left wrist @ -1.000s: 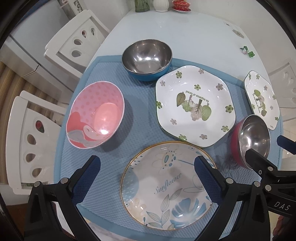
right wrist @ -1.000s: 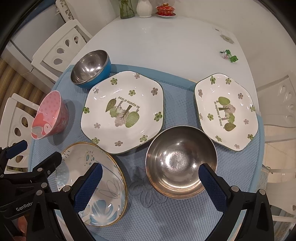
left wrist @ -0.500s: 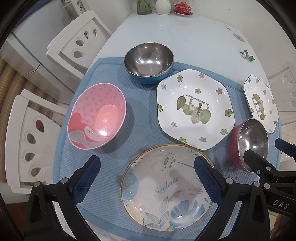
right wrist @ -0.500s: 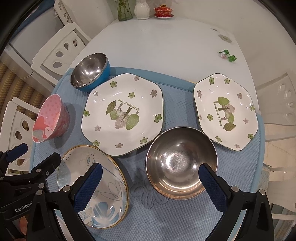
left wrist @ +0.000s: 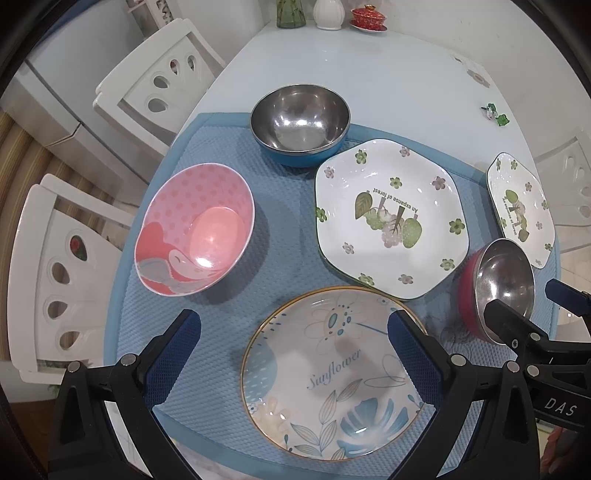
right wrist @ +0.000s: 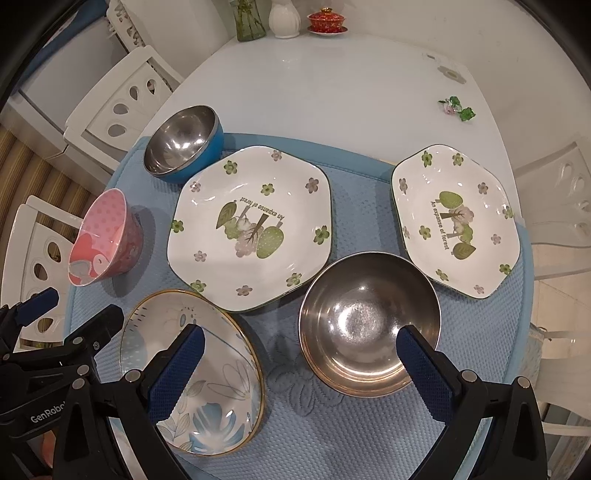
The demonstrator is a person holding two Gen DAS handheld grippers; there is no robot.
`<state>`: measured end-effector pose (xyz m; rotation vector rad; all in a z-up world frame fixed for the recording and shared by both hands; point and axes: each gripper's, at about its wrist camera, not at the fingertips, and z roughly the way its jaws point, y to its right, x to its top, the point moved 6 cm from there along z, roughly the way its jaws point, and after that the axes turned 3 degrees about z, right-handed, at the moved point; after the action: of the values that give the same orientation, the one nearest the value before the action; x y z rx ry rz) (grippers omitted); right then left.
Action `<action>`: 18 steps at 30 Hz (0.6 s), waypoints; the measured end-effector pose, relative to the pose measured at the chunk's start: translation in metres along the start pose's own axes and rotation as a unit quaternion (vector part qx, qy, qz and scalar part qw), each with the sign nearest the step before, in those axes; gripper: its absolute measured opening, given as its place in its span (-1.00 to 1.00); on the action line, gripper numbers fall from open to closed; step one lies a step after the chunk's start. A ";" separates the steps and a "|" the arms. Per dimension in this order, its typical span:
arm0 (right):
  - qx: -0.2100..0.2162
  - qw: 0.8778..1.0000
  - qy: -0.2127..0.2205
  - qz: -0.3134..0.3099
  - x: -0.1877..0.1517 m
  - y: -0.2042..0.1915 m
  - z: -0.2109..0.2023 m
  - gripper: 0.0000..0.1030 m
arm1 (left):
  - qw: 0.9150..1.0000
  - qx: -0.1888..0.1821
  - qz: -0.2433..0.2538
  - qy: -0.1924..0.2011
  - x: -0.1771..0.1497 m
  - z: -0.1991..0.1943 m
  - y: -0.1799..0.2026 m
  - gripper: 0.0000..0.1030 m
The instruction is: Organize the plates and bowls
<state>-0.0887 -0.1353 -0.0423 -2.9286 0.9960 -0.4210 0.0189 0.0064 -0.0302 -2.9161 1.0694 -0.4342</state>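
Note:
On a blue mat [left wrist: 288,229] lie a round Sunflower plate [left wrist: 332,391] [right wrist: 207,380], a large hexagonal floral plate [left wrist: 391,218] [right wrist: 251,225], a smaller hexagonal floral plate [left wrist: 521,206] [right wrist: 458,221], a pink bowl [left wrist: 195,229] [right wrist: 103,240], a blue-sided steel bowl [left wrist: 301,127] [right wrist: 183,142] and a red-sided steel bowl [left wrist: 498,284] [right wrist: 369,317]. My left gripper [left wrist: 295,343] hovers open above the Sunflower plate. My right gripper [right wrist: 301,358] hovers open above the red-sided steel bowl's near left rim. Neither holds anything.
The mat sits on a pale oval table [right wrist: 332,85]. A green vase [right wrist: 249,20], a white vase [right wrist: 282,18] and a red lidded cup [right wrist: 325,20] stand at its far edge. A small green trinket [right wrist: 456,107] lies at the right. White chairs [left wrist: 159,81] surround the table.
Both grippers have risen and drawn back a little, so the dishes look smaller and more of the far table shows. No dish has moved.

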 end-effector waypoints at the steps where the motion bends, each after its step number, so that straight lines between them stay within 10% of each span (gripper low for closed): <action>1: 0.004 1.000 0.002 0.001 0.001 0.000 0.000 1.00 | 1.000 0.000 0.000 0.000 0.000 0.000 0.000 0.95; 18: 0.018 1.000 0.015 0.009 0.000 -0.002 -0.004 1.00 | 1.000 -0.008 -0.001 0.003 -0.002 -0.002 0.000 0.95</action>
<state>-0.0885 -0.1331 -0.0378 -2.8887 1.0062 -0.4784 0.0167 0.0080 -0.0288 -2.9307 1.0759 -0.4363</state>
